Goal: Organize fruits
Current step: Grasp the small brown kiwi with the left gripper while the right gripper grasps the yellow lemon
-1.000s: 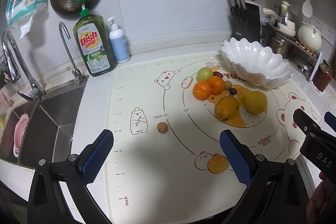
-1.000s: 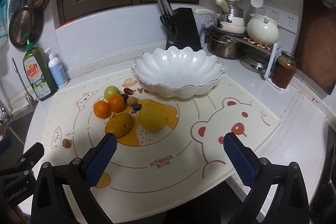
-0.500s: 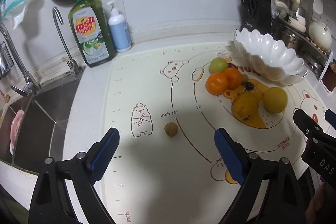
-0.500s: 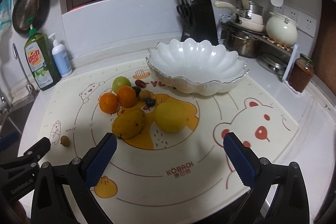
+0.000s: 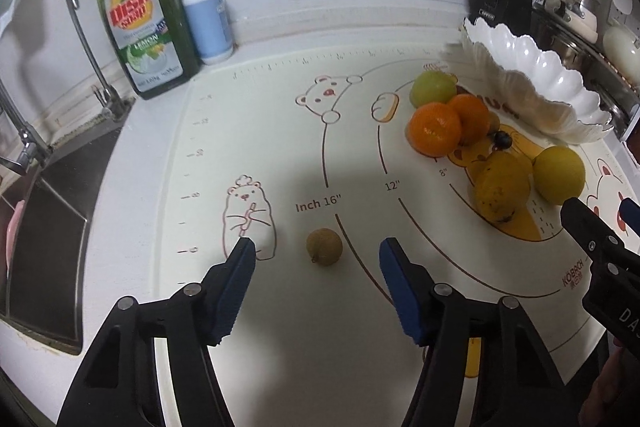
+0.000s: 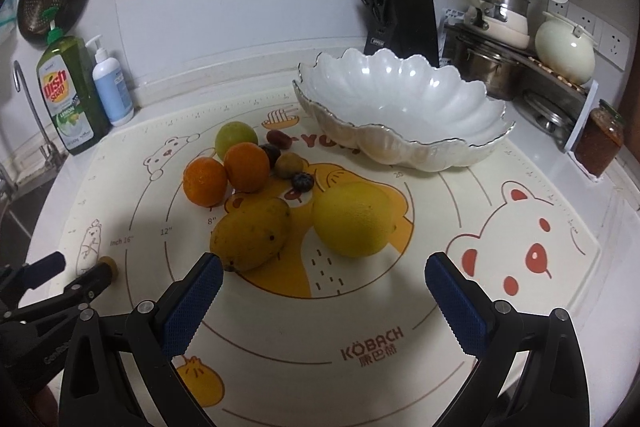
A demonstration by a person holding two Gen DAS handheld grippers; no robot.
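left gripper (image 5: pixel 318 255): jaws half-wide and just been narrowing, nothing pinched; the small brown fruit (image 5: pixel 324 246) lies just beyond, centred between the tips, round with no long axis.
right gripper (image 6: pixel 320 277): jaws wide, empty; mango (image 6: pixel 251 233) just past the left tip, lemon (image 6: pixel 354 220) ahead.
nearer hand: left, for the brown fruit.
white bowl (image 6: pixel 404 131): far right on the desk, seemingly empty.

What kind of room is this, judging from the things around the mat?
Most likely a home kitchen counter: a sink with faucet, a dish soap bottle, a knife block and pots stand around the baking mat.
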